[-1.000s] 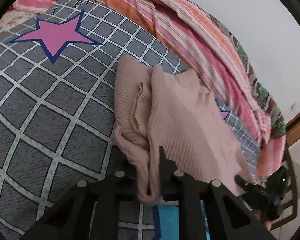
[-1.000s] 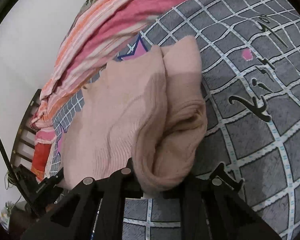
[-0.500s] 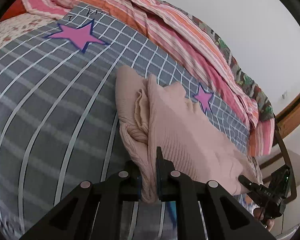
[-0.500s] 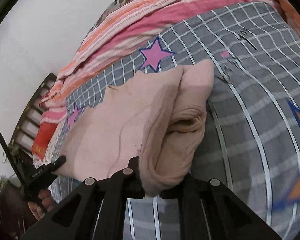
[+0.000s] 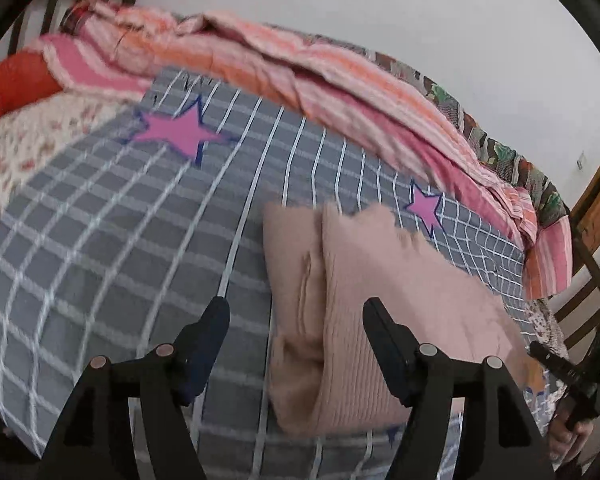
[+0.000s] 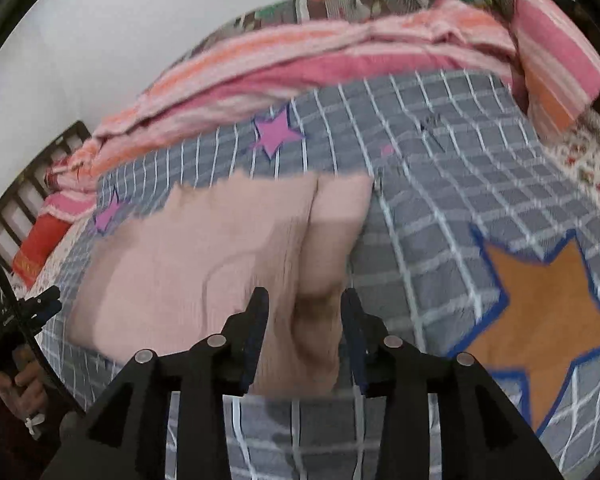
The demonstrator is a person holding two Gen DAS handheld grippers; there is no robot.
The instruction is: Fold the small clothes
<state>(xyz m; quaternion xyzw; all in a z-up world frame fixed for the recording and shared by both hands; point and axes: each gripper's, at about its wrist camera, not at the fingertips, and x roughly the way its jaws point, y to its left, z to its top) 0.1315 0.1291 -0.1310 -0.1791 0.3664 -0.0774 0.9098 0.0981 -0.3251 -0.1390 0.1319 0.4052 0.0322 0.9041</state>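
Note:
A pale pink knit garment (image 5: 364, 312) lies folded on the grey checked bedspread (image 5: 112, 240); it also shows in the right wrist view (image 6: 220, 264). My left gripper (image 5: 296, 312) is open, its fingers wide apart just above the garment's left folded edge and holding nothing. My right gripper (image 6: 304, 304) is open, its fingers straddling the garment's right rolled edge without gripping it. The right gripper shows at the right edge of the left wrist view (image 5: 568, 376), and the left gripper at the left edge of the right wrist view (image 6: 32, 312).
A pink and orange striped quilt (image 5: 320, 80) is bunched along the far side of the bed by the white wall. A dark headboard (image 6: 24, 196) and a wooden frame (image 5: 596, 184) stand at the bed's ends. An orange star (image 6: 540, 320) marks the bedspread.
Both grippers have opened and let go of the garment's edges. They have pulled back and tilted up, and the garment now rests on the bedspread.

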